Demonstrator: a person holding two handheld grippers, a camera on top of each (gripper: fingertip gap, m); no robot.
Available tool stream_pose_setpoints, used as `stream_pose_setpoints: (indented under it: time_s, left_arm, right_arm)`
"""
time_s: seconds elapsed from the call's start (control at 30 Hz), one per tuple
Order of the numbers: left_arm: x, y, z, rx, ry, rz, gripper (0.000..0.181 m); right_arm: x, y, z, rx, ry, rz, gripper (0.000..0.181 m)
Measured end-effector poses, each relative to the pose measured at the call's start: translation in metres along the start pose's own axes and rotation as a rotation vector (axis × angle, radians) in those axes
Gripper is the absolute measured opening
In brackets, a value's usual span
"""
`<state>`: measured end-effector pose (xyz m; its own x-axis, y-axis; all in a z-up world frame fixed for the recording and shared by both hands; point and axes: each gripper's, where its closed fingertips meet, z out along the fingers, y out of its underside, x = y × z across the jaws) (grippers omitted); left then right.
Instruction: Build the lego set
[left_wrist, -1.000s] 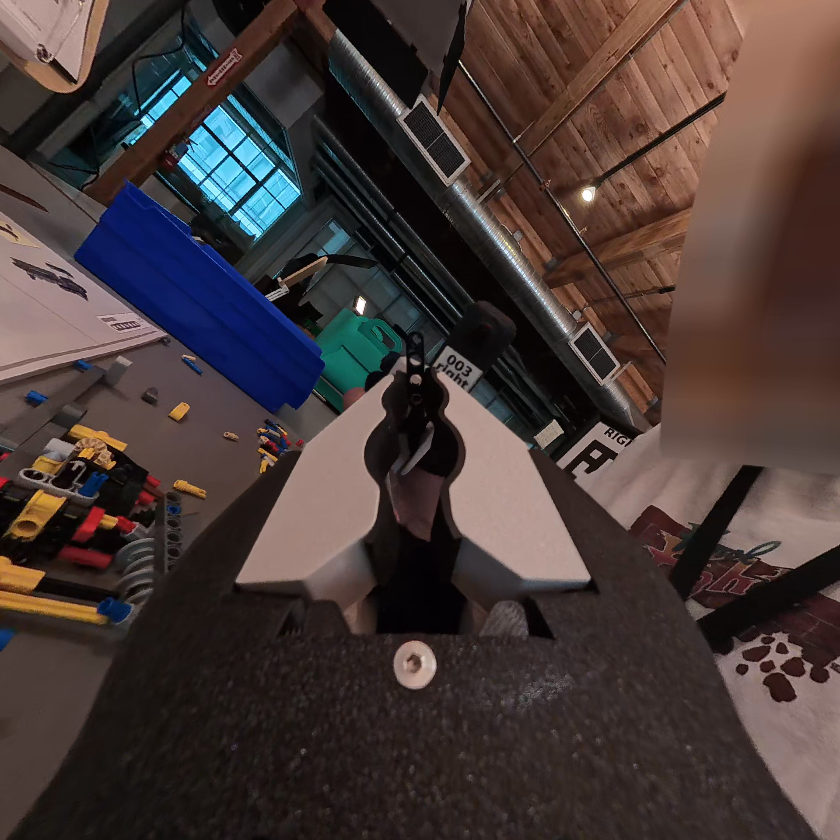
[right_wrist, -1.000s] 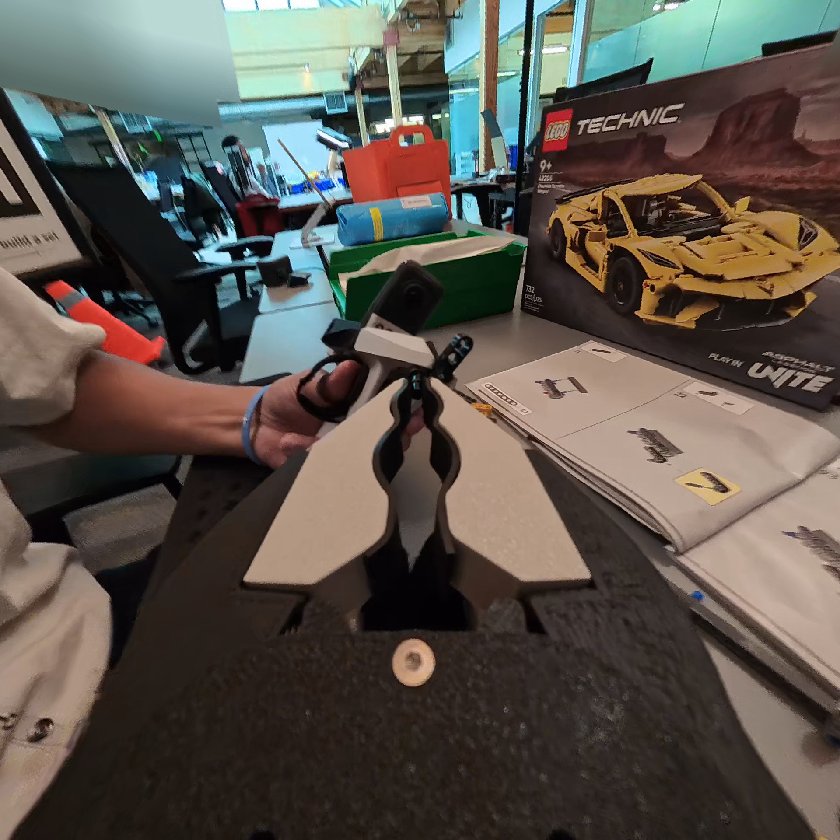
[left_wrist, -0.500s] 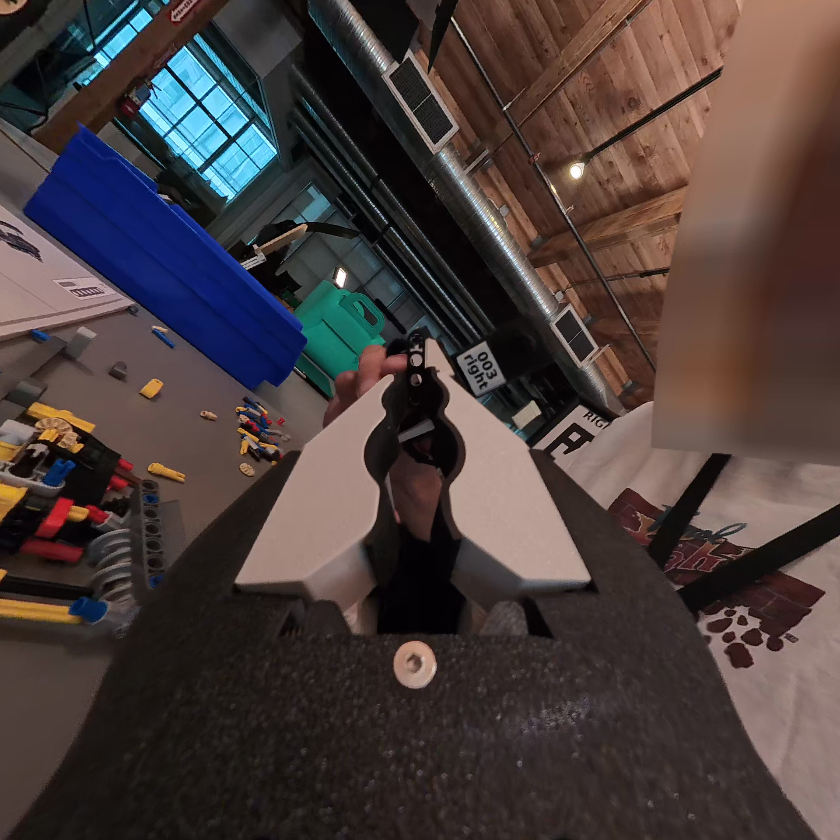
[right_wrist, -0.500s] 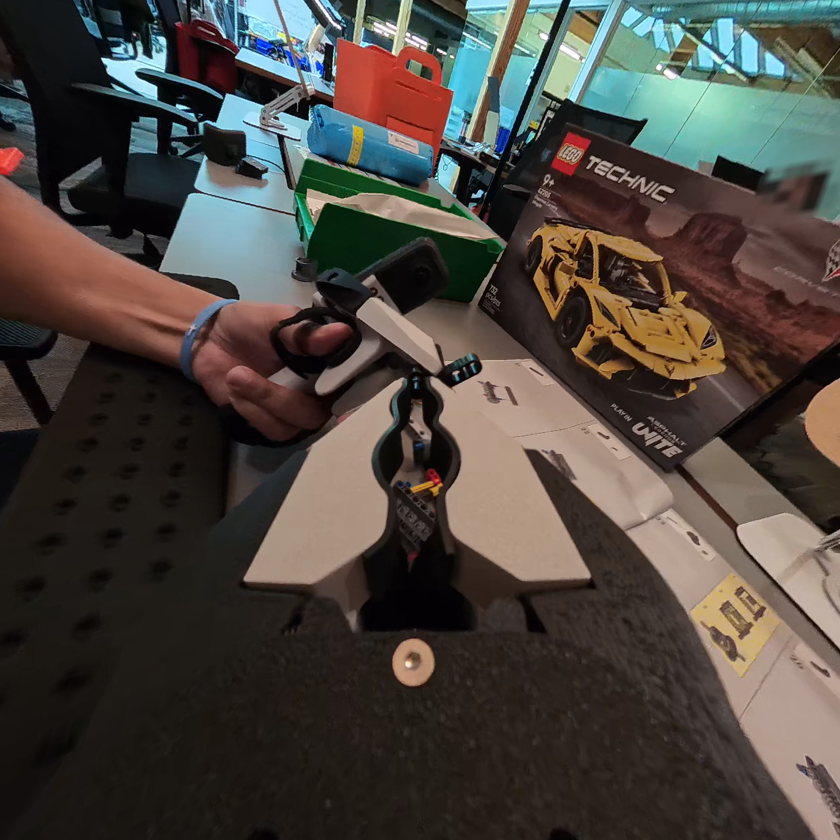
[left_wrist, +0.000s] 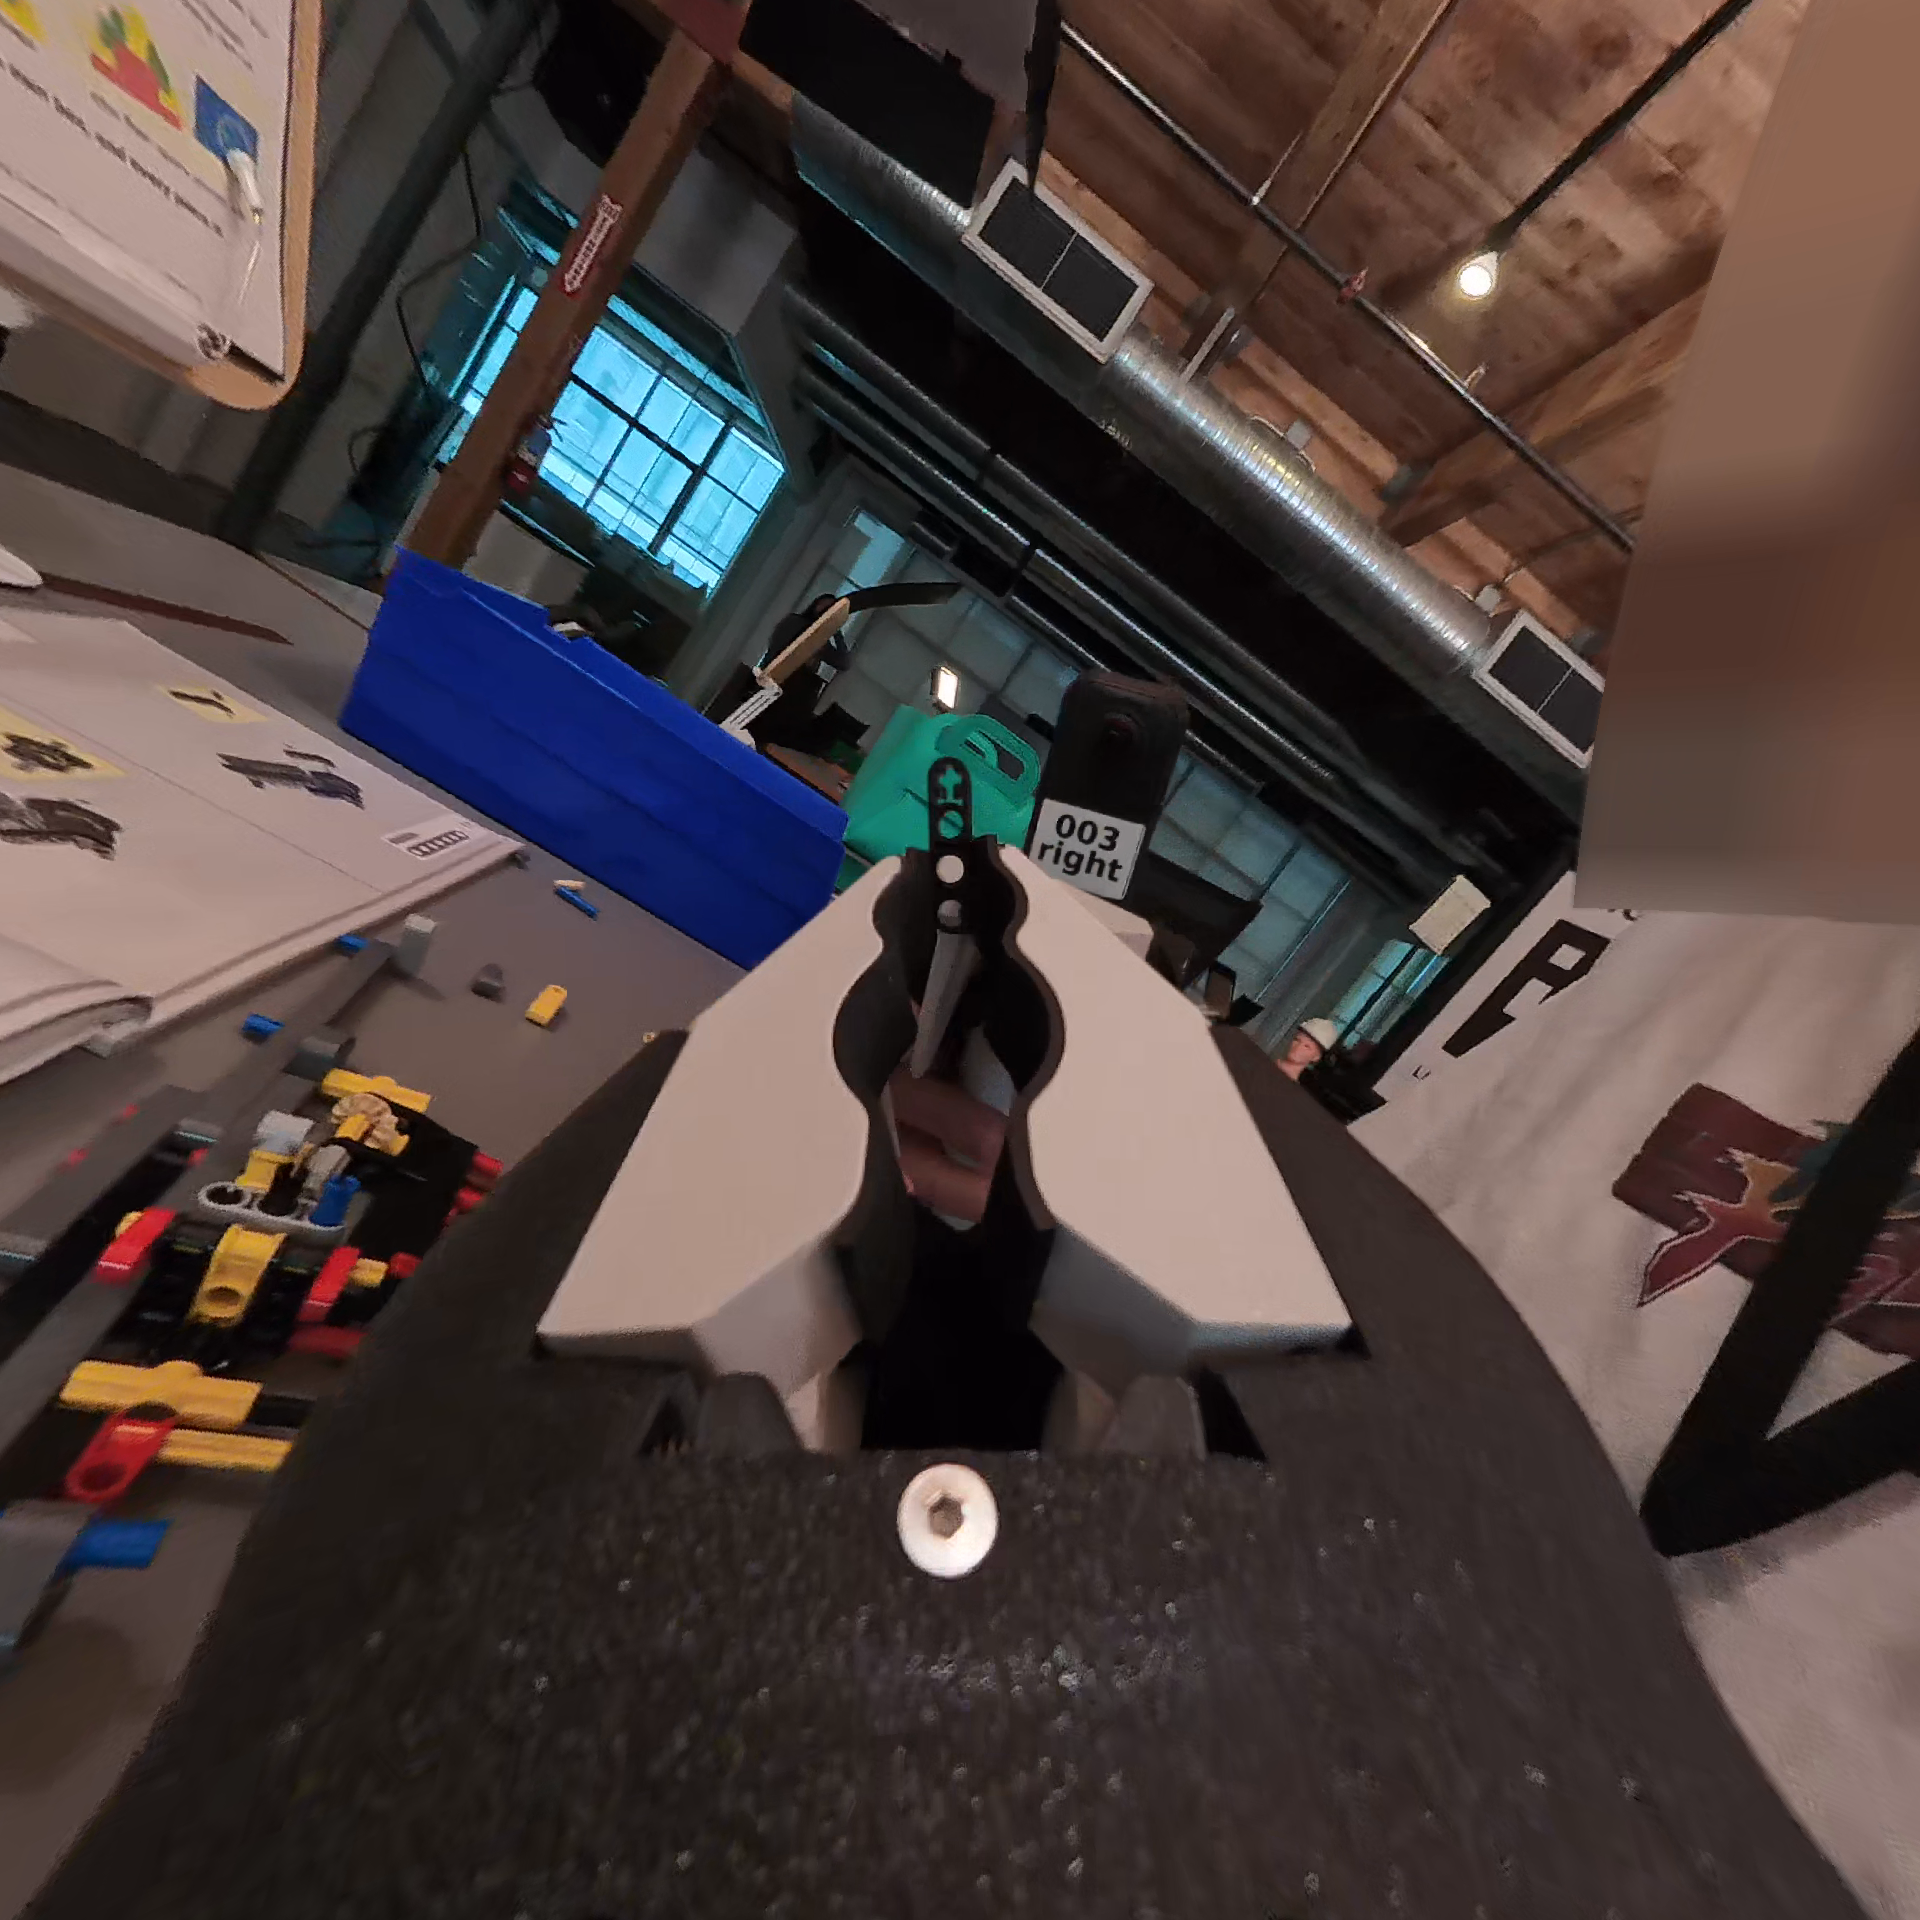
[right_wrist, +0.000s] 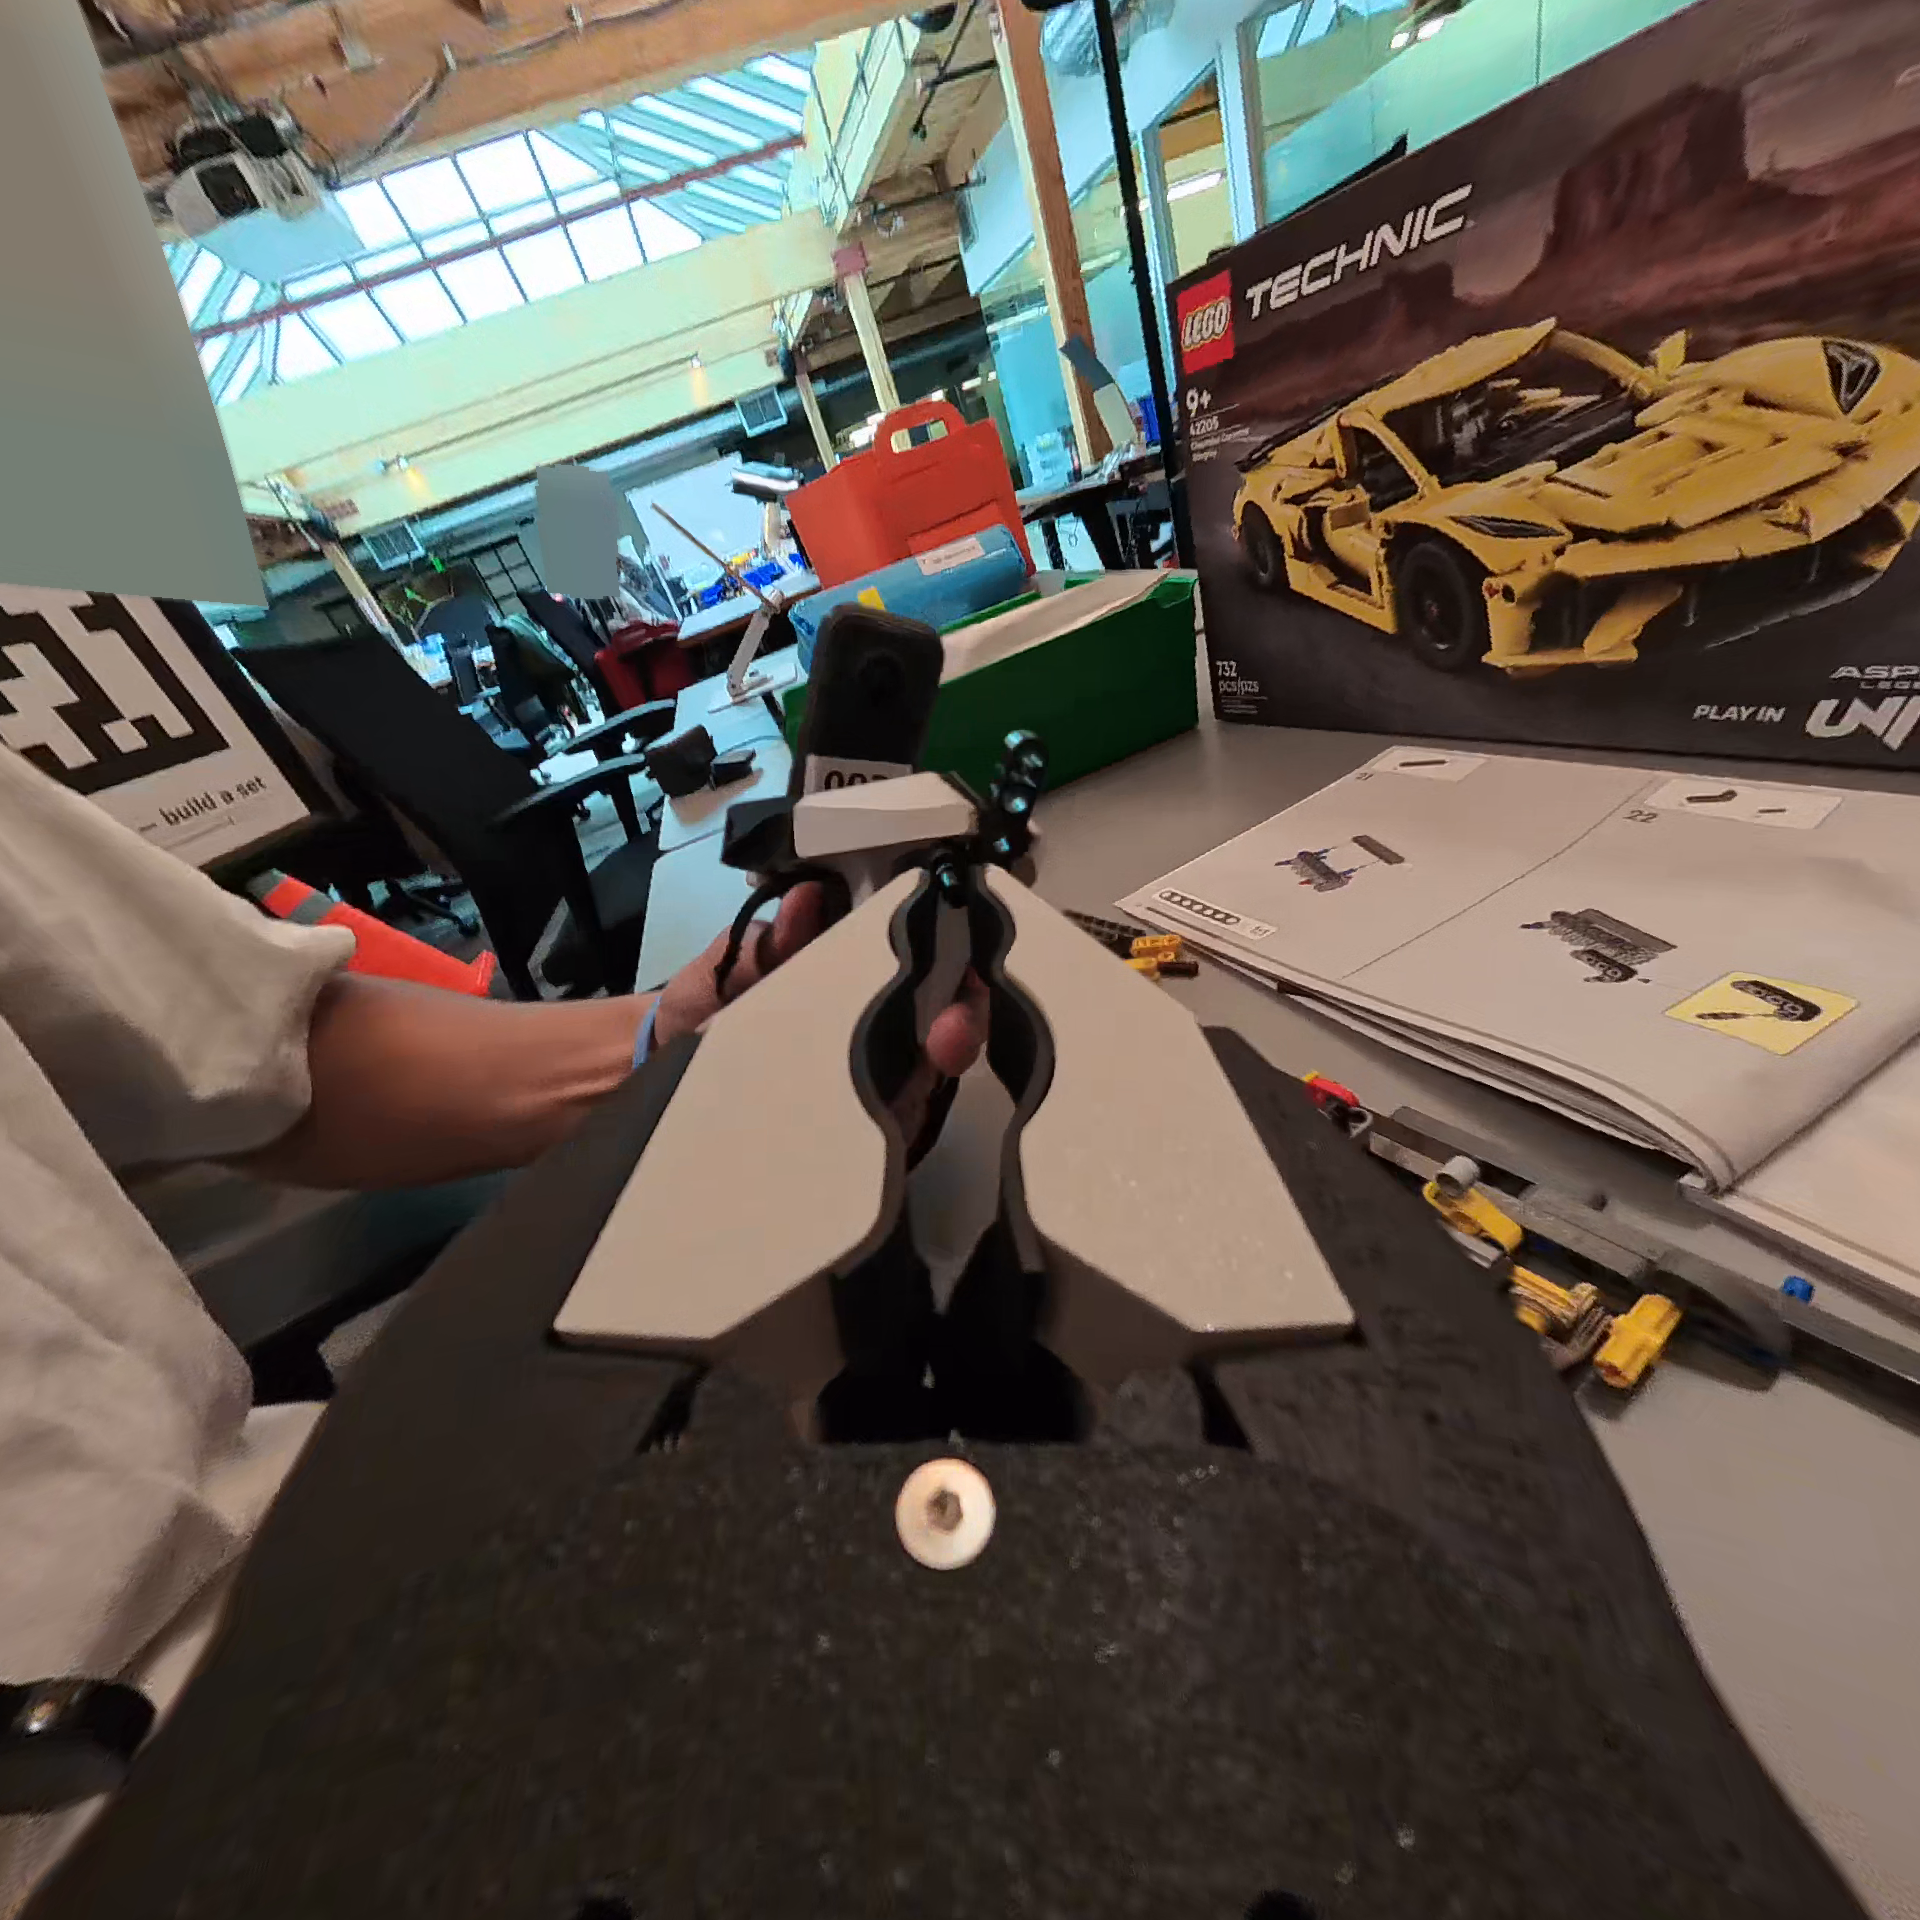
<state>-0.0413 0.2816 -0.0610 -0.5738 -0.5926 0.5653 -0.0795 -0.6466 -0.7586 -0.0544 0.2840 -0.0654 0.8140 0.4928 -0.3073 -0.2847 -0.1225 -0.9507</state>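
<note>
Now: black lego beam (left_wrist: 949, 831) pinched edge-on in closed left gripper (left_wrist: 950, 883), raised off table for joining | right gripper (right_wrist: 951, 883) closed on small black piece (right_wrist: 948, 881), facing it | half-built model (left_wrist: 260, 1236), manual (right_wrist: 1558, 935) below.

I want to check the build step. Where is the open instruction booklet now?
In the right wrist view the open instruction booklet lies on the grey table, right of the claw, before the set's box.

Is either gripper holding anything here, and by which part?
Both pinch one black beam: left gripper grips its lower end, right gripper also holds one end; which end is unclear.
</note>
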Motion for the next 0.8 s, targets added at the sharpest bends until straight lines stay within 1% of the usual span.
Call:
stream_pose_setpoints:
  time_s: [0.03,0.07,0.13,0.2,0.27,0.3,0.4,0.47,0.6,0.8]
  left_arm:
    - [0.000,-0.001,0.000,-0.001,-0.018,0.033,0.006]
    - [-0.004,-0.002,0.000,-0.001,-0.056,0.076,0.007]
    - [-0.011,-0.006,-0.003,0.007,-0.142,0.162,0.006]
    - [-0.018,-0.009,-0.007,0.003,-0.240,0.267,0.007]
    - [-0.021,-0.010,-0.008,-0.003,-0.304,0.352,0.007]
    - [-0.021,-0.009,-0.008,-0.010,-0.326,0.382,0.007]
    - [-0.022,-0.007,-0.007,-0.028,-0.365,0.441,0.007]
    - [-0.022,-0.007,-0.006,-0.031,-0.378,0.460,0.007]
    - [-0.023,-0.006,-0.006,-0.026,-0.398,0.464,0.007]
    - [-0.024,-0.005,-0.005,-0.044,-0.424,0.508,0.007]
  right_arm:
    - [0.001,-0.001,0.000,0.015,0.017,0.008,0.006]
    - [0.004,-0.001,0.000,0.011,0.044,0.008,0.011]
    - [0.010,0.005,0.001,-0.028,0.129,-0.027,0.028]
    - [0.021,0.011,0.000,-0.066,0.270,-0.063,0.027]
    - [0.023,0.009,0.000,-0.046,0.348,-0.060,0.019]
    - [0.023,0.008,0.001,-0.037,0.370,-0.058,0.020]
    - [0.025,0.006,0.005,-0.026,0.421,-0.085,0.025]
    - [0.026,0.008,0.008,-0.050,0.462,-0.134,0.026]
    - [0.030,0.007,0.011,-0.062,0.525,-0.165,0.020]
    - [0.030,0.009,0.010,-0.069,0.518,-0.162,0.020]
